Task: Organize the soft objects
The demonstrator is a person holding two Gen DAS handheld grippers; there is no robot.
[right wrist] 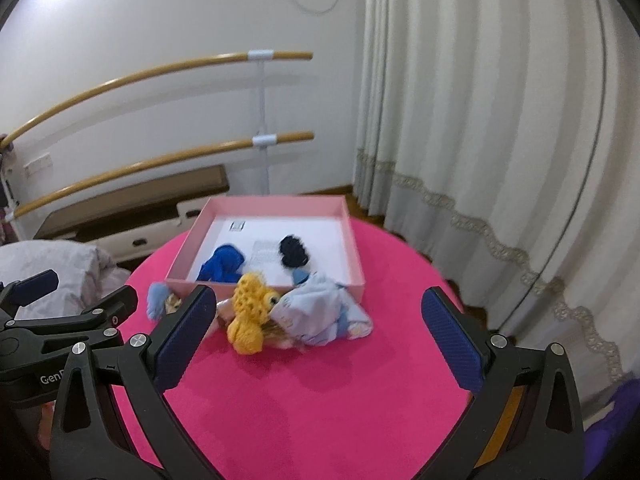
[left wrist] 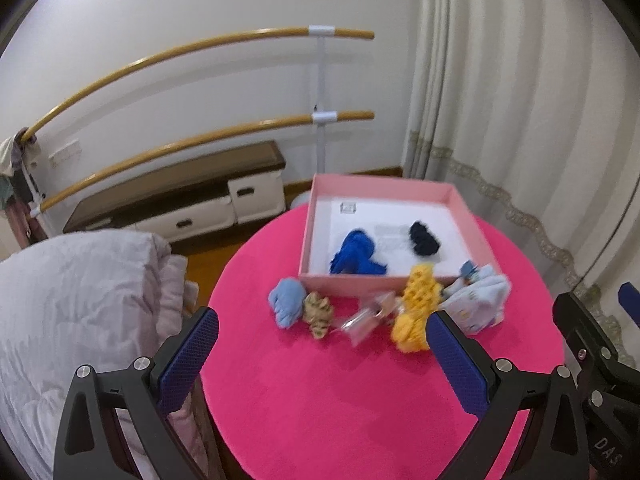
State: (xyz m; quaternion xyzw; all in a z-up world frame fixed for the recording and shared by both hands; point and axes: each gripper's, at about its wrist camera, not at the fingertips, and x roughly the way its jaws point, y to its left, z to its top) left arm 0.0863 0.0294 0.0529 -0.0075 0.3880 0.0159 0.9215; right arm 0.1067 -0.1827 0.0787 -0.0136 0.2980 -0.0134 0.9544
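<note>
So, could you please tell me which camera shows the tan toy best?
The left wrist view: the tan toy lies in full sight beside the light blue toy. In the right wrist view, a finger hides nearly all of it.

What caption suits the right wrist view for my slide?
Open right claw facing yellow knit toy before pink box.

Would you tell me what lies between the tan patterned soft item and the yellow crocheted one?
A clear plastic packet lies between the tan item and the yellow crocheted item, seen in the left wrist view.
</note>
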